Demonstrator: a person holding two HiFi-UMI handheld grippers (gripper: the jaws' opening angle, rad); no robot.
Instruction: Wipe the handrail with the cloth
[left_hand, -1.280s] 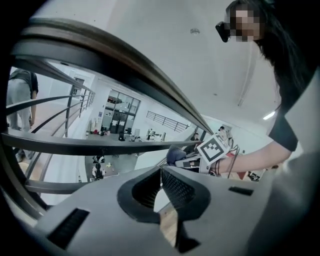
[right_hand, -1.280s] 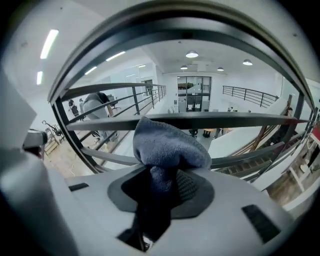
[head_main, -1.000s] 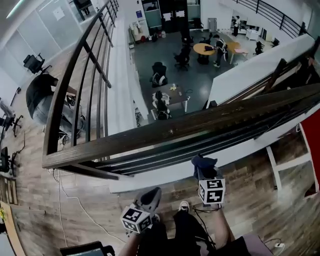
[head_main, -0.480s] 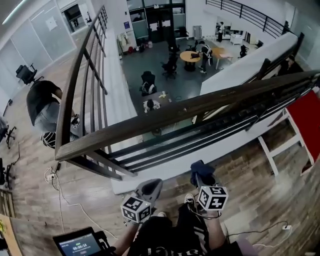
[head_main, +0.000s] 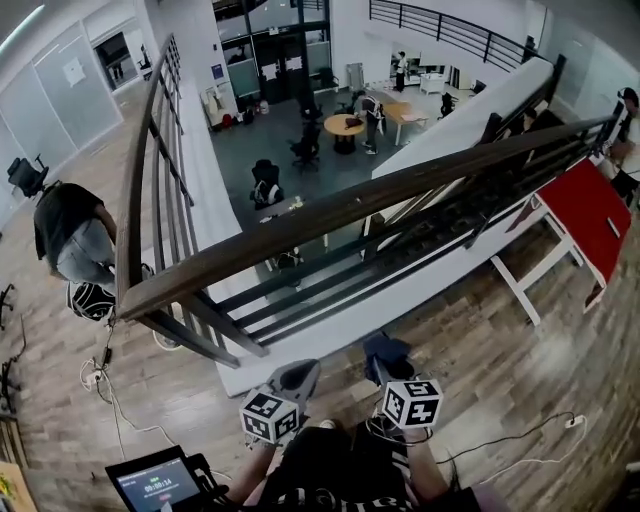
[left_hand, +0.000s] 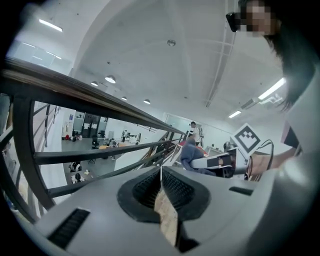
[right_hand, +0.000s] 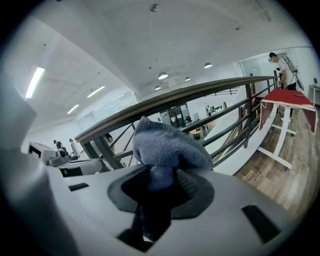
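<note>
Status: clamping cloth (right_hand: 167, 150) in R gripper (right_hand: 160, 182), jaws biting bunched end, leaving wad poking out front for wiping. Hovering near side, below handrail (head_main: 400, 195), not touching yet. Holding L gripper (left_hand: 161, 186) alongside, jaws pressed together, empty, out of way.

Fuzzy blue terry cloth (right_hand: 167, 150), smooth dark wooden handrail (head_main: 350, 212)

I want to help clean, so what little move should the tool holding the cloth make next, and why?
Probably lift the right tool up and forward until the cloth rests on the handrail. The tool is shut on the blue-grey cloth, but the head view shows it low by the person's body, apart from the wooden rail, so nothing is wiped yet.
</note>
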